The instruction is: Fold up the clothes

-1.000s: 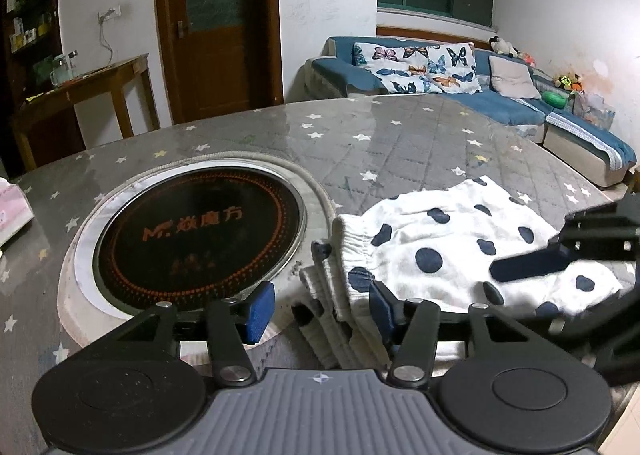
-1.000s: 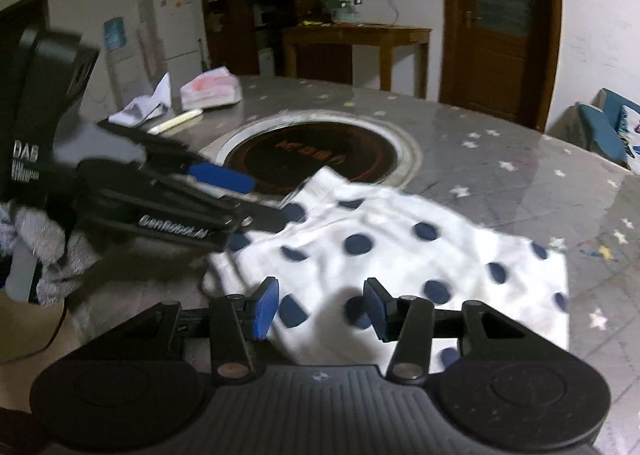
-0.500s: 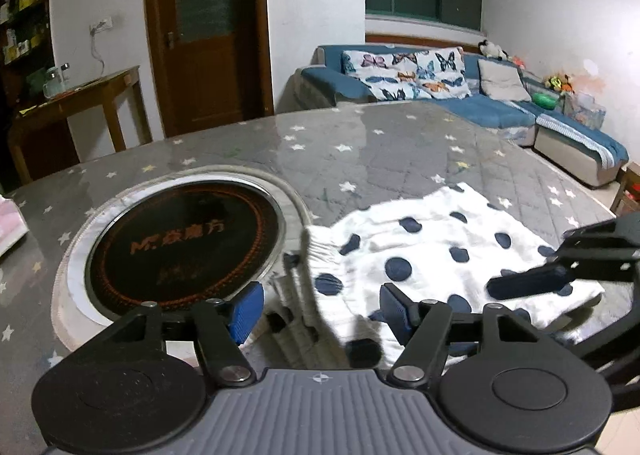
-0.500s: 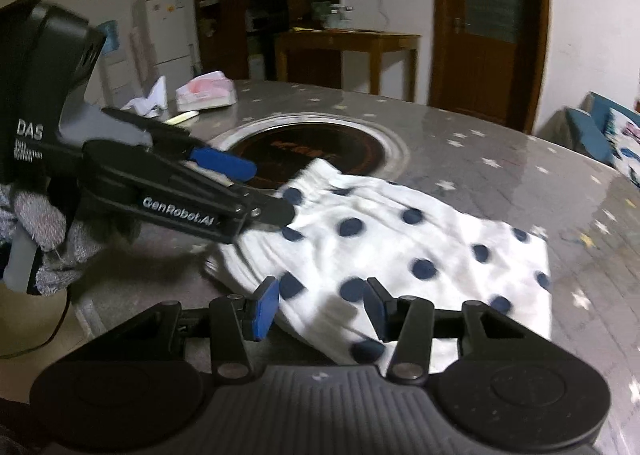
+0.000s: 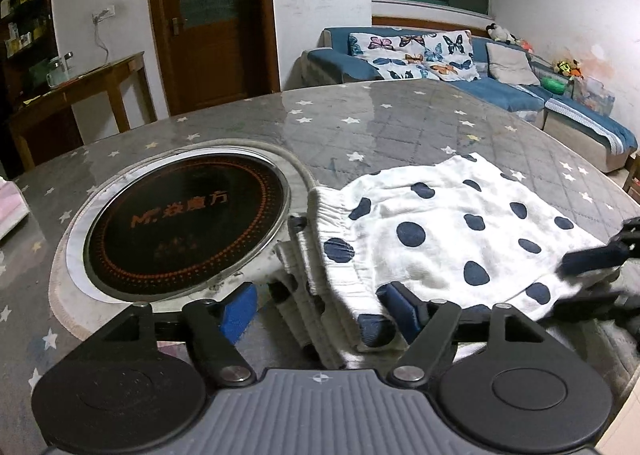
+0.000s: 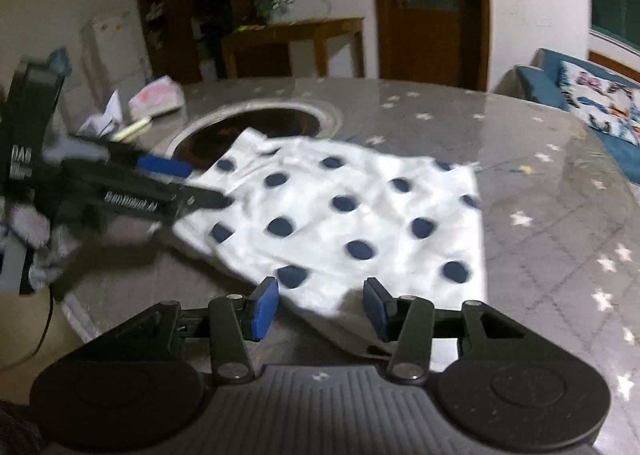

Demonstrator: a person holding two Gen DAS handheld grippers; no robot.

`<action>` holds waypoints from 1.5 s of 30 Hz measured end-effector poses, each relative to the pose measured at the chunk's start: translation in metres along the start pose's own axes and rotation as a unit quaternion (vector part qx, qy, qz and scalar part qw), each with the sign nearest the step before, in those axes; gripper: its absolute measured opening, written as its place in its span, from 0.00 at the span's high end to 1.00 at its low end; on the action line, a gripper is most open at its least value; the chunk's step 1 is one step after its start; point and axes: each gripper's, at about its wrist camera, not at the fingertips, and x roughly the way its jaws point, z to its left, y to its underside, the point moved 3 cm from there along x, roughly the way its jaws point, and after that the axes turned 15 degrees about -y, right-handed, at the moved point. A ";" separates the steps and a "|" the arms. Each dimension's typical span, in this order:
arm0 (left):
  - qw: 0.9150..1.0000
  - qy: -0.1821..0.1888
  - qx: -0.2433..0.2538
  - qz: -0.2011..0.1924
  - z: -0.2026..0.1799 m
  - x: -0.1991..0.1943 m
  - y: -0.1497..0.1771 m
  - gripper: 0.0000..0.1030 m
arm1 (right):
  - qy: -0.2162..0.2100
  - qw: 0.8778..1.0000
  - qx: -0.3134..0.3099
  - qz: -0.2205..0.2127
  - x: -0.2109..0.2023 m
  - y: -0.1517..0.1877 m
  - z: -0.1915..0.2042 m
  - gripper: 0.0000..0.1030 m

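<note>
A white garment with dark blue dots [image 5: 448,231] lies folded flat on the grey star-patterned table; it also shows in the right wrist view [image 6: 348,215]. Its gathered waistband and stacked layers [image 5: 316,279] face my left gripper. My left gripper [image 5: 320,307] is open, its jaws wide on either side of the garment's near edge. My right gripper [image 6: 320,305] is open and empty at the garment's near corner. Each gripper shows in the other's view: the right one [image 5: 592,259] and the left one [image 6: 172,179].
A round black induction plate [image 5: 184,223] is set into the table [image 5: 400,127] left of the garment. A pink packet [image 6: 158,97] and white papers [image 6: 104,119] lie at the far side. A blue sofa [image 5: 520,95] stands beyond the table.
My left gripper has opened wider and pulled back a little from the garment. My right gripper has drawn back toward the garment's corner. The garment has settled flatter on the table.
</note>
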 end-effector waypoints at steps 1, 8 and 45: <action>1.000 -0.001 -0.001 0.001 0.000 0.001 0.000 0.25 | 0.009 1.000 0.005 -0.006 -0.004 0.000 -0.004 0.53; 1.000 0.002 -0.009 0.010 0.002 0.004 0.001 0.22 | 0.020 0.999 0.047 0.000 -0.005 0.013 -0.032 0.54; 0.997 -0.041 -0.053 0.028 0.013 0.046 -0.047 0.16 | 0.039 0.999 0.013 0.005 0.041 -0.068 -0.078 0.54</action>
